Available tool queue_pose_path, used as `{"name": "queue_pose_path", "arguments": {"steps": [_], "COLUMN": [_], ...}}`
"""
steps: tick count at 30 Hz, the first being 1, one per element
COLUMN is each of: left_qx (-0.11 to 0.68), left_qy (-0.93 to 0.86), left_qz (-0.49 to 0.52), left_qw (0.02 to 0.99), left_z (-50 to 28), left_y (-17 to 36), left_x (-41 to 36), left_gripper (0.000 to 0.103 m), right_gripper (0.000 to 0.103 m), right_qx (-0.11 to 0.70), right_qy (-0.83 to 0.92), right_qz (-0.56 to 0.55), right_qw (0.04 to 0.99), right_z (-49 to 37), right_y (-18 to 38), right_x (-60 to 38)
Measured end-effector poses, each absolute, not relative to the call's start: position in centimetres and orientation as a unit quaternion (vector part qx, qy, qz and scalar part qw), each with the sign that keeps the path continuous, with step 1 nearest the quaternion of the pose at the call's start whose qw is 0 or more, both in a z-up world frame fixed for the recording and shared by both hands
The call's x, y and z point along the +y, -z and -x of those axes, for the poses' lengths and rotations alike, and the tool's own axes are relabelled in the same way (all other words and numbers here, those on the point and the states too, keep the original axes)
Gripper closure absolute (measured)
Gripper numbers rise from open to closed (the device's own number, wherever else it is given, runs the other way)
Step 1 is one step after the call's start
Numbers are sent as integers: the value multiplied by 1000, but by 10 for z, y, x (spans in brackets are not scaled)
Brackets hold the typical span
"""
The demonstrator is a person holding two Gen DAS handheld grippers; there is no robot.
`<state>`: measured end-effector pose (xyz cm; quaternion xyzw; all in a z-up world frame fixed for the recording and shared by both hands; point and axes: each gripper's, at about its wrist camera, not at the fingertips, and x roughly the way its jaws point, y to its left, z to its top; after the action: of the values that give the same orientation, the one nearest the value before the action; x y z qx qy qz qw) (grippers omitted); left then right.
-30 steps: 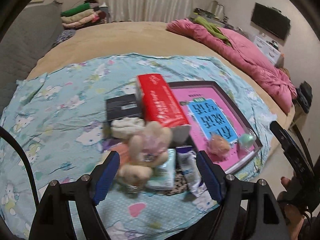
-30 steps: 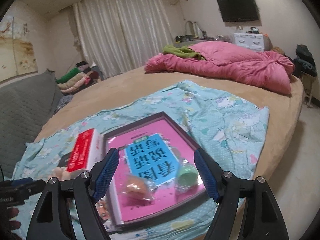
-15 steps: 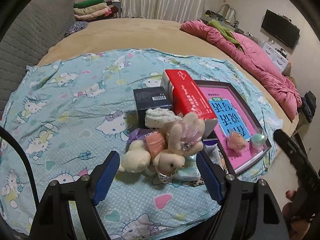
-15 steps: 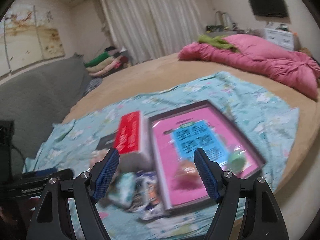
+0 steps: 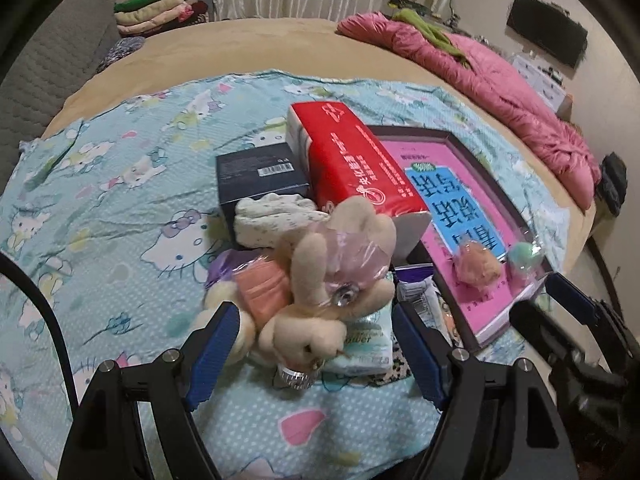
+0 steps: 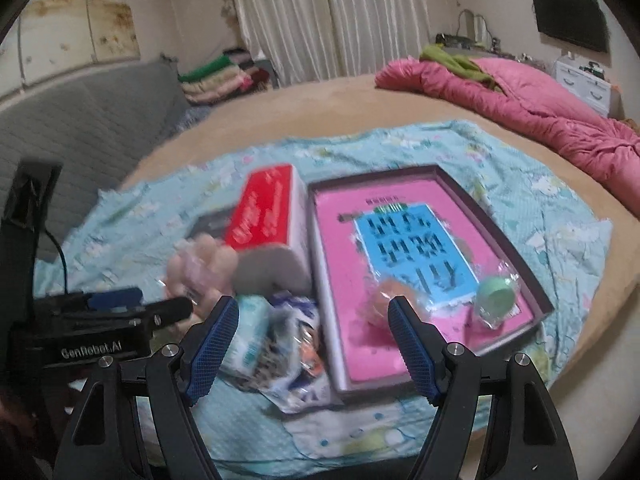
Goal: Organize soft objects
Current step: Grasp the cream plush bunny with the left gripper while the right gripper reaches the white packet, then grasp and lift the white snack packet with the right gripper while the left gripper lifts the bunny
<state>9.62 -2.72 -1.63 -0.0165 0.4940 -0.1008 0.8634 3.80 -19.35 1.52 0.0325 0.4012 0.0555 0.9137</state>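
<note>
Left gripper (image 5: 316,340) hangs with fingers wide over the plush rabbit (image 5: 328,280), which lies atop the clutter on the bed's blue sheet (image 5: 100,208); right gripper (image 6: 312,344), equally wide and empty, hovers near the pink box (image 6: 424,264). The approach looks underway; closing on the rabbit comes next.

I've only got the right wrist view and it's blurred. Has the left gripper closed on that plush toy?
Observer: No. The left gripper is open, its fingers either side of the plush rabbit; nothing shows it being squeezed.
Operator: What is the rabbit lying on?
Observer: Its head rests on a pale green tissue packet.
Operator: Anything soft behind it?
Observer: A rolled white cloth lies against a dark blue box, left of the red tissue pack.
</note>
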Motion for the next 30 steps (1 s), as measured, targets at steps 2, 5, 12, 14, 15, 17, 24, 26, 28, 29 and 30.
{"name": "queue_pose_path", "arguments": {"steps": [2, 5, 12, 14, 15, 17, 24, 26, 28, 29, 30], "left_qx": [497, 499, 498, 499, 502, 505, 490, 485, 483, 482, 482], "left_qy": [100, 101, 113, 119, 126, 138, 169, 171, 175, 176, 178], "left_qz": [7, -1, 2, 10, 17, 28, 92, 101, 109, 113, 116], "left_qw": [862, 861, 860, 858, 855, 852, 850, 852, 851, 851, 850], "left_z": [-102, -108, -115, -117, -118, -118, -115, -113, -112, -111, -109], "left_y": [21, 25, 30, 31, 33, 35, 31, 29, 28, 28, 28], "left_x": [-34, -39, -42, -41, -40, -38, -15, -7, 0, 2, 5], "left_gripper": [25, 25, 33, 40, 47, 54, 61, 61, 61, 61, 61], "right_gripper": [25, 25, 25, 25, 25, 24, 36, 38, 40, 43, 44], "right_qx": [420, 442, 463, 469, 471, 477, 466, 461, 457, 458, 461], "right_qy": [-56, -62, -82, -84, -86, -87, -89, -89, -92, -93, -95], "right_qz": [-25, -2, 35, 39, 41, 49, 112, 135, 148, 155, 166], "right_qw": [906, 895, 882, 879, 877, 873, 873, 873, 872, 870, 867], "right_z": [-40, -42, -50, -55, -58, -63, -74, -77, -81, -83, -87], "right_y": [-8, 3, 18, 24, 26, 31, 39, 41, 45, 47, 51], "right_x": [-193, -187, -171, -169, -168, -164, -145, -139, -134, -133, -129]}}
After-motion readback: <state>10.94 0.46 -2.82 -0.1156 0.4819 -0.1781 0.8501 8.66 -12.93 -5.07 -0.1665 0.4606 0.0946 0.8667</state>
